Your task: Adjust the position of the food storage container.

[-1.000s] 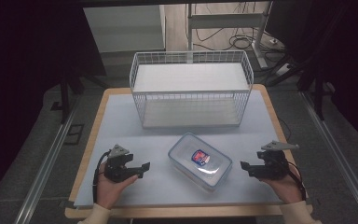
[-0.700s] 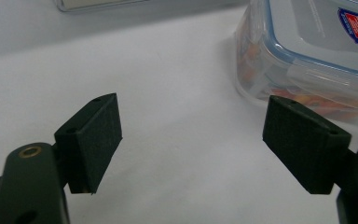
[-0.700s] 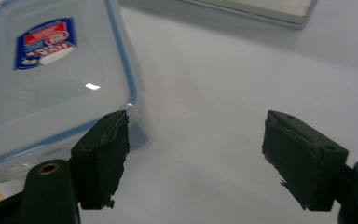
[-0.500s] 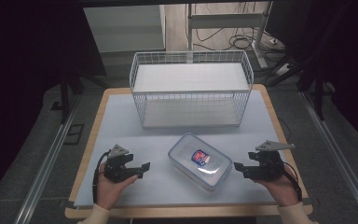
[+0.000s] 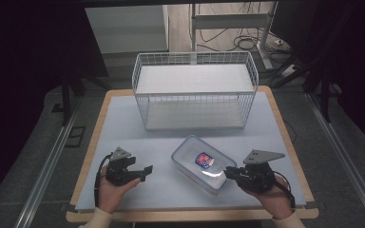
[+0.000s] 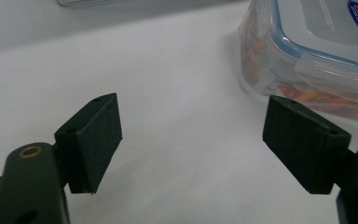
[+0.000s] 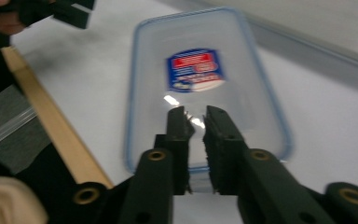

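A clear plastic container (image 5: pixel 203 163) with a blue-rimmed lid and a red and blue sticker lies on the white mat at front centre. My left gripper (image 5: pixel 147 172) rests left of it, apart from it, jaws wide open and empty. In the left gripper view (image 6: pixel 191 140) the container (image 6: pixel 317 51) shows coloured contents at upper right. My right gripper (image 5: pixel 228 173) reaches the container's near right end. In the right gripper view (image 7: pixel 196 119) the jaws are shut, with only a thin slit between them, just above the lid (image 7: pixel 205 88).
A white wire basket (image 5: pixel 195 102) stands behind the container at the back of the table. The wooden table edge (image 7: pixel 51 121) runs close to the container's side. The left gripper (image 7: pixel 70 11) shows beyond the container in the right gripper view.
My right gripper has moved left from the table's right side until its tips reach the container's end. The left gripper and the container have not moved.
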Tool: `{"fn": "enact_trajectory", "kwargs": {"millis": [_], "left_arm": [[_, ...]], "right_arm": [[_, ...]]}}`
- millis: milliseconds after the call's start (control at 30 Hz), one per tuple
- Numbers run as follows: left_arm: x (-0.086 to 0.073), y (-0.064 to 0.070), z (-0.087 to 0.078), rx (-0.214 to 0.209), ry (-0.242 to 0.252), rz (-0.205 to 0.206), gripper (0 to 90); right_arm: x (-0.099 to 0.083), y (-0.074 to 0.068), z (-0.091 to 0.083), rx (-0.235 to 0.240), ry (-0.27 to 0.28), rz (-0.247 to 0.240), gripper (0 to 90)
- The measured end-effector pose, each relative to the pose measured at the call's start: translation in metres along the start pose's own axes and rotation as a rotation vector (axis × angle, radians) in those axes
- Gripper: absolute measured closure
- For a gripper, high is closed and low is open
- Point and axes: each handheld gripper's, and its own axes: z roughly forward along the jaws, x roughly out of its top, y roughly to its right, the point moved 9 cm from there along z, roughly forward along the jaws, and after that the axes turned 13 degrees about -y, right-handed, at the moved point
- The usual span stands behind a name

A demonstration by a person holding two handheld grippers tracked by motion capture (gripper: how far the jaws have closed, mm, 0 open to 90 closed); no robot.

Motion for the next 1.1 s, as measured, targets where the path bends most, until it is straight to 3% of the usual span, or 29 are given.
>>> {"fn": "enact_trajectory", "kwargs": {"millis": [133, 333, 433, 567, 733, 767, 1100], "left_arm": [[0.000, -0.001, 0.000, -0.002, 0.002, -0.010, 19.4], [-0.001, -0.001, 0.001, 0.000, -0.001, -0.011, 19.5], [-0.001, -0.002, 0.002, 0.003, -0.004, -0.012, 19.5], [-0.002, -0.002, 0.002, 0.004, -0.007, -0.010, 19.5], [-0.002, -0.002, 0.004, 0.003, -0.013, -0.007, 19.6], [-0.003, -0.002, 0.004, 0.004, -0.014, -0.008, 19.6], [-0.003, -0.002, 0.006, 0.004, -0.020, -0.006, 19.6]], "right_arm": [[0.000, -0.011, 0.006, 0.015, -0.016, -0.036, 89.6], [-0.009, -0.039, 0.024, 0.058, -0.070, -0.106, 89.9], [-0.015, -0.046, 0.029, 0.061, -0.089, -0.124, 89.9], [-0.029, -0.055, 0.044, 0.028, -0.127, -0.172, 90.0], [-0.038, -0.058, 0.055, 0.001, -0.166, -0.213, 90.0], [-0.041, -0.056, 0.059, -0.024, -0.173, -0.222, 90.0], [-0.046, -0.047, 0.066, -0.087, -0.148, -0.213, 90.0]]}}
